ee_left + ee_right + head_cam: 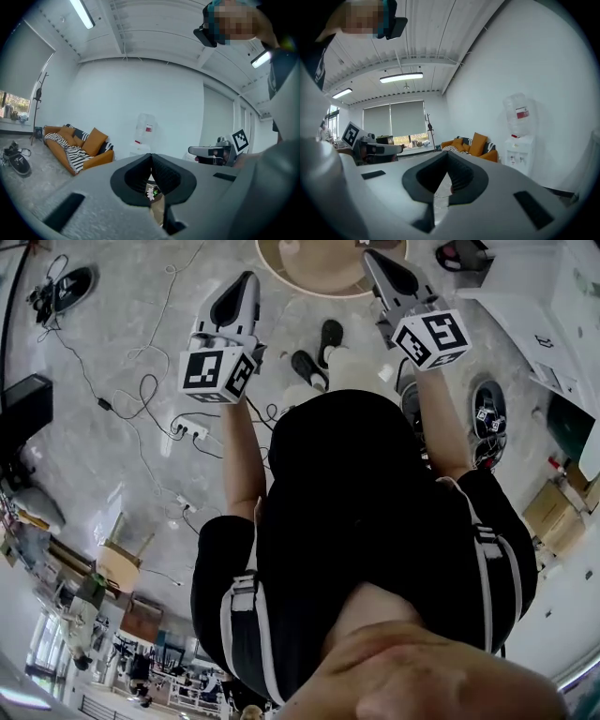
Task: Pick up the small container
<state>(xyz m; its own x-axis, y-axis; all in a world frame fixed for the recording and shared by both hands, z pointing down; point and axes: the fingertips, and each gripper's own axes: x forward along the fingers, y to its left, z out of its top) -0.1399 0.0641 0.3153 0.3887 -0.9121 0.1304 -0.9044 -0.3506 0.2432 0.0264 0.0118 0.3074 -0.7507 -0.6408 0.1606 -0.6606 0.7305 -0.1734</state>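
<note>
I see no small container that I can make out in any view. In the head view both grippers are held out in front of the person's black-clad body, above the floor. My left gripper (248,277) points toward the round wooden table (323,282), and its jaws meet at the tips with nothing between them (151,157). My right gripper (368,255) reaches over the table's edge. Its jaws also touch at the tips and hold nothing (446,154). Each gripper shows in the other's view, level with it.
Cables (150,390) and a power strip (187,430) lie on the grey floor at left. Shoes (330,334) sit near the table, more shoes (487,418) at right. A white cabinet (553,296) and cardboard boxes (553,512) stand right. An orange sofa (79,147) and a water dispenser (518,136) line the wall.
</note>
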